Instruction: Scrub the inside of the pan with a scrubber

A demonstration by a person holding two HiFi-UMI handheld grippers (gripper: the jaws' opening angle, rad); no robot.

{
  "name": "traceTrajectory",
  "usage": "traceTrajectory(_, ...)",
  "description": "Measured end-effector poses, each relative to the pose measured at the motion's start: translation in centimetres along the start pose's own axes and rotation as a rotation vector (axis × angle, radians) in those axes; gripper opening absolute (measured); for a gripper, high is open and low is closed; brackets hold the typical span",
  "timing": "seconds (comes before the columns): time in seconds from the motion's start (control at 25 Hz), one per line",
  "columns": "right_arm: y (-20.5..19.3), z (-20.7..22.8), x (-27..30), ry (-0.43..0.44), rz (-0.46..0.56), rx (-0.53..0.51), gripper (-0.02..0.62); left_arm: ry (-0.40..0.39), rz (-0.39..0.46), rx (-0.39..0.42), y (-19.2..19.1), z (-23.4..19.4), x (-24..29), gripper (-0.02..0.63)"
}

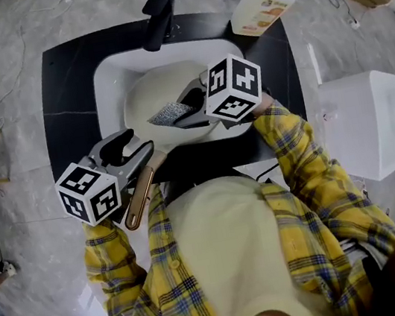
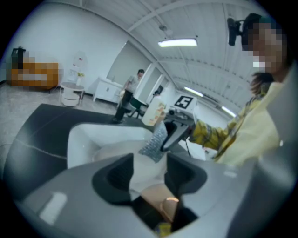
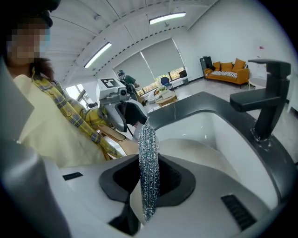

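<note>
**Pan scrub at the sink: scrubber's in the claw, pan's in the basin**

Closest up is the yellow plaid shirt (image 1: 313,171) of the person leaning over the counter. Just past it, the left gripper (image 1: 140,142) has its jaws standing wide. The pan's coppery handle (image 1: 142,193) lies in the gap between them, and the pads don't look clamped onto it.

A bit further in, the right gripper (image 1: 183,113) is pinched tight on the silvery mesh scrubber (image 1: 167,113). It's held over the inside of the pan, though I can't tell if it's touching.

The cream pan (image 1: 148,94) sits in the white sink (image 1: 105,86), with its handle poking out over the near rim toward the person. Behind that is the black faucet (image 1: 157,13). A soap bottle (image 1: 261,6) sits at the far right corner of the black countertop (image 1: 66,101).
</note>
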State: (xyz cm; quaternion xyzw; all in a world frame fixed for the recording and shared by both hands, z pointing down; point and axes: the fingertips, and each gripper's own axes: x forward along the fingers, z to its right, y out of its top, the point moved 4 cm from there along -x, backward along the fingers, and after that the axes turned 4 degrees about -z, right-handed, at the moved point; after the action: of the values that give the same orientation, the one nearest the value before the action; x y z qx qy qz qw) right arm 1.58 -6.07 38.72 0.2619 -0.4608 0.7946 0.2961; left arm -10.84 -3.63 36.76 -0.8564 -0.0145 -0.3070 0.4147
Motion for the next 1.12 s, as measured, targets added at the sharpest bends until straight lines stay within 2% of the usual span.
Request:
traceTrajectory(0.24, 0.8, 0.0, -2.4, -0.129, 0.142, 0.021, 0.083, 0.055, 0.095, 0.047, 2.8, -0.4, -0.7, 0.172)
traceTrajectory(0.6, 0.6, 0.1, -5.1, -0.314, 0.300, 0.046, 0.083, 0.106, 0.180, 0.080, 4.9, -0.4, -0.1, 0.131)
traceTrajectory(0.8, 0.3, 0.0, -6.1, -0.385, 0.409, 0.096, 0.083, 0.175, 0.247, 0.083, 5.4, -0.5, -0.2, 0.093)
traceTrajectory(1.0, -0.1, -0.2, -7.2, -0.467, 0.514, 0.142, 0.083, 0.205, 0.290, 0.064, 5.7, -0.5, -0.5, 0.072)
traceTrajectory(1.12, -0.6, -0.3, -7.4, -0.491, 0.541, 0.158, 0.083, 0.219, 0.306, 0.063, 5.7, -0.4, -0.7, 0.072)
